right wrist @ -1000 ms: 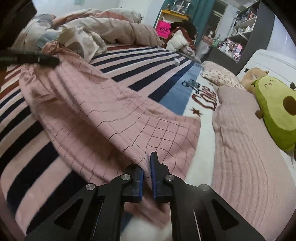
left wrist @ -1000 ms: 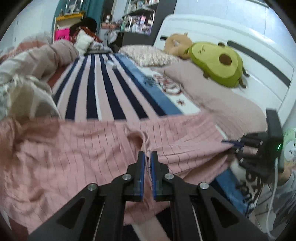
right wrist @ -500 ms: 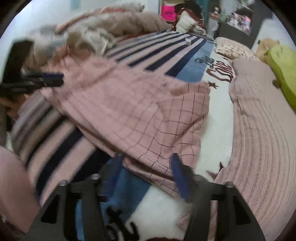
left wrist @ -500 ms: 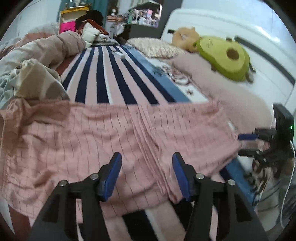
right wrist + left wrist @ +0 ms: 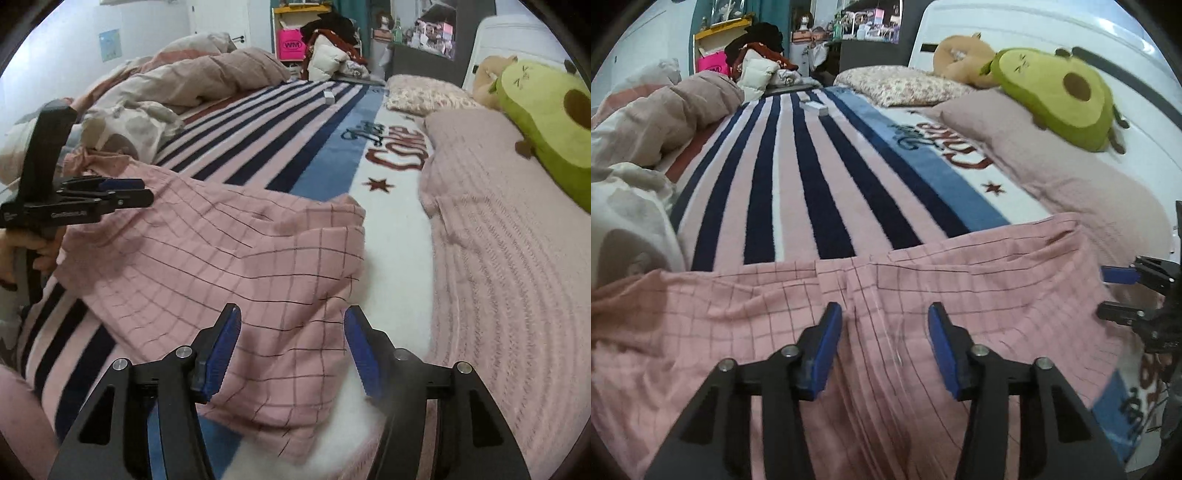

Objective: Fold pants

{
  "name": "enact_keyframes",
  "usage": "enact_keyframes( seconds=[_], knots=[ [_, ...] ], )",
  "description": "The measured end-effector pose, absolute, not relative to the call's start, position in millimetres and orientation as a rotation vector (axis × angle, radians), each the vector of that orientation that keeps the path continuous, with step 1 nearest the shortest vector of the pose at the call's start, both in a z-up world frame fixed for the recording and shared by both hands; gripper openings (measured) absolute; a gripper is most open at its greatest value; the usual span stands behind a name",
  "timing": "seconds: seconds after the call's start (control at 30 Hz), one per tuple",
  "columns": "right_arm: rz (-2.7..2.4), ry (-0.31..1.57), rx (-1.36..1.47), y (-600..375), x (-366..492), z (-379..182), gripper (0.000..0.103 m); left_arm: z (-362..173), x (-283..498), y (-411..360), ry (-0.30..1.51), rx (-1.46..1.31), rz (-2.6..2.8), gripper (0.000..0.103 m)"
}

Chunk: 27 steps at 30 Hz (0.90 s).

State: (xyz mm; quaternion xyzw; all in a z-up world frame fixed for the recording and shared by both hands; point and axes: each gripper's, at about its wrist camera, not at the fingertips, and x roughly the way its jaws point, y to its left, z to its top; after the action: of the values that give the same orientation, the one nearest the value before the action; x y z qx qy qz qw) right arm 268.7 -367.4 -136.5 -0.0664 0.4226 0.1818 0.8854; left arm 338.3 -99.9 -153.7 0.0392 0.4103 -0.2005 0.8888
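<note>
The pink checked pants [image 5: 738, 314] lie spread across the near part of the striped bed, crumpled at their right end [image 5: 280, 236]. My left gripper [image 5: 883, 310] hovers over their middle seam. Its jaws stand apart and are closing, with cloth under them and no pad pressing on it. My right gripper [image 5: 292, 312] is open above the pants' right end, near the white part of the blanket. Each gripper shows in the other's view: the right gripper [image 5: 1119, 291] at the far right edge, the left gripper [image 5: 146, 190] at the left, in a person's hand.
The striped blanket [image 5: 798, 177] stretches away beyond the pants. A crumpled duvet [image 5: 665, 107] lies on the left, and a pink pillow [image 5: 1052, 166] with an avocado plush [image 5: 1060, 96] on the right. A small white box [image 5: 814, 107] sits far up the bed.
Both grippers were shut on the pants a second ago and have opened and let go. The pants now lie flatter on the bed. The left gripper's jaws have narrowed slightly since.
</note>
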Motion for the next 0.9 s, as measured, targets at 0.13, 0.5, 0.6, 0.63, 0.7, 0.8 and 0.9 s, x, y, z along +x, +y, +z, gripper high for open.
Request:
enact_keyframes(
  seconds=[0.13, 0.5, 0.6, 0.63, 0.7, 0.8, 0.9],
  knots=[
    [0.386, 0.900, -0.079, -375.0, 278.0, -146.9, 0.054, -163.8, 347.9, -104.4, 0.858, 0.092, -0.418, 0.002],
    [0.380, 0.912, -0.006, -383.5, 278.9, -152.1, 0.054, -150.7, 339.4, -76.9, 0.814, 0.120, -0.287, 0.010],
    [0.386, 0.930, -0.007, -379.8, 275.7, -155.3, 0.055, -136.3, 316.4, -51.8, 0.780, 0.070, -0.268, 0.049],
    [0.385, 0.928, -0.010, -379.4, 273.8, -154.0, 0.056, -131.0, 306.6, -37.7, 0.773, 0.040, -0.254, 0.050],
    [0.380, 0.917, -0.010, -380.4, 268.6, -149.1, 0.057, -122.5, 286.7, -4.8, 0.768, -0.025, -0.205, 0.051],
    [0.377, 0.916, 0.005, -382.7, 263.5, -144.3, 0.057, -115.4, 253.4, 45.6, 0.750, -0.079, -0.067, 0.057],
    [0.374, 0.915, 0.015, -381.5, 258.2, -139.6, 0.057, -117.0, 223.2, 91.6, 0.738, -0.115, 0.073, 0.066]
  ],
)
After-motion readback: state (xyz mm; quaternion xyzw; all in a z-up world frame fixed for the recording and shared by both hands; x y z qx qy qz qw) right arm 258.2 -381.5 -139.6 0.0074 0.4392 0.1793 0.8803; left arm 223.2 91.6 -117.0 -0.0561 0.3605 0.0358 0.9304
